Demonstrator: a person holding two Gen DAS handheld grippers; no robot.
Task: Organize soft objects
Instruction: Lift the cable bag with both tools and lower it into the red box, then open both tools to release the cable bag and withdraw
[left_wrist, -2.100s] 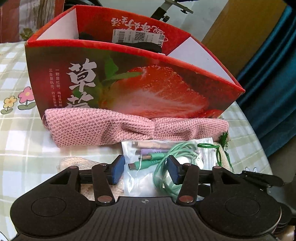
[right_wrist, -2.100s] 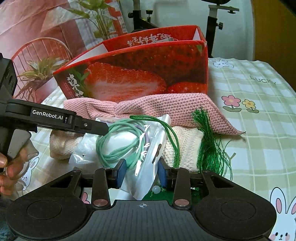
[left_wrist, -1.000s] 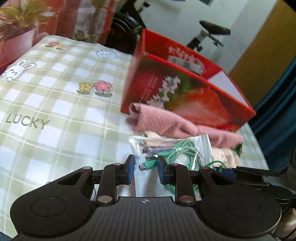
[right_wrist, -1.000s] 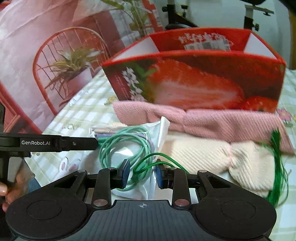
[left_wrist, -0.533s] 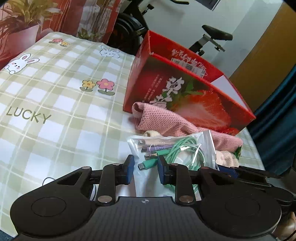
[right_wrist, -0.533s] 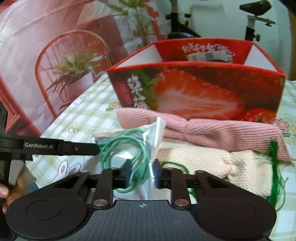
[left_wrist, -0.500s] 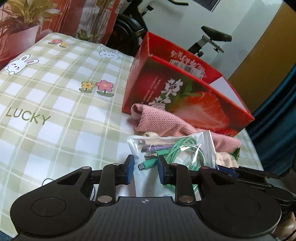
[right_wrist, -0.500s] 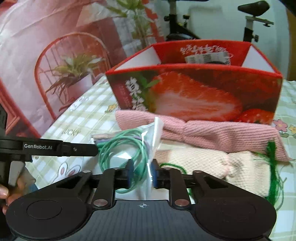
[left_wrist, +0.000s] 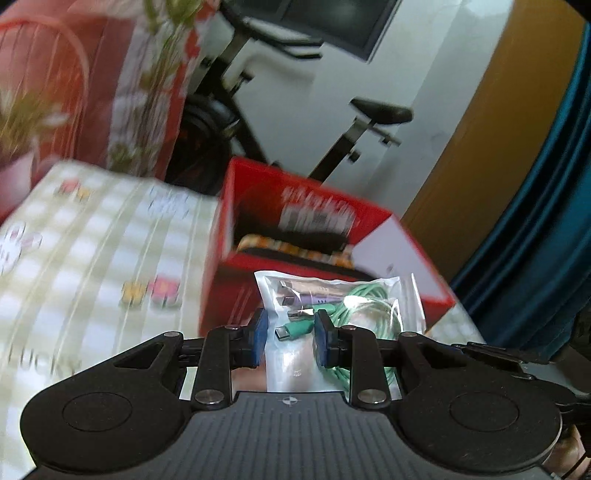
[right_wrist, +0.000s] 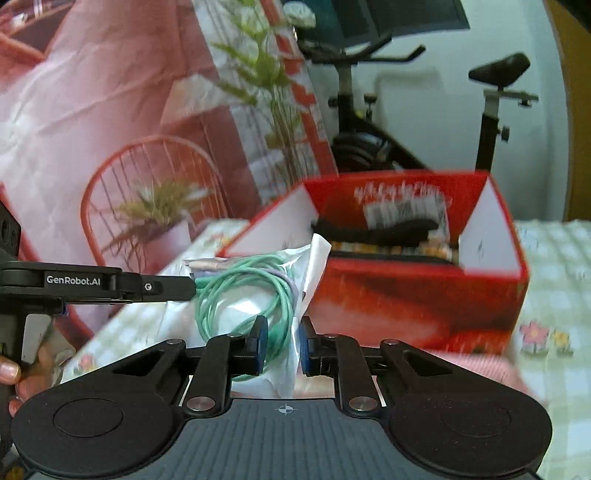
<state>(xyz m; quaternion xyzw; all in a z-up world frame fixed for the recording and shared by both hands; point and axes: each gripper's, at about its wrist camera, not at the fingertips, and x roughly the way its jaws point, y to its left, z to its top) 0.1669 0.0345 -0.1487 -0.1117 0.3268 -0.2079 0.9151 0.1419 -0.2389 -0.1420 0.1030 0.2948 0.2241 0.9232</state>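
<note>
You have the clear zip bag of cables (left_wrist: 332, 314) pinched from both sides and raised off the checked tablecloth (left_wrist: 92, 258), so the step in hand is carrying it to the red strawberry box (right_wrist: 417, 295). Your left gripper (left_wrist: 290, 338) is closed on the bag's end where the plugs sit, and your right gripper (right_wrist: 280, 343), whose jaws have just been closing, is clamped on the plastic and the coiled green cable (right_wrist: 243, 291) at the opposite edge. The bag hangs between the two, in front of the box and about level with its near rim. The box stands open on the table and already holds a dark item and a striped one, too blurred to name. A pink knitted piece (right_wrist: 480, 365) lies on the cloth at the foot of the box. Next, judge that you need to move both hands forward together over the near wall, keep the bag level, then let go on both sides once it is above the opening.
</note>
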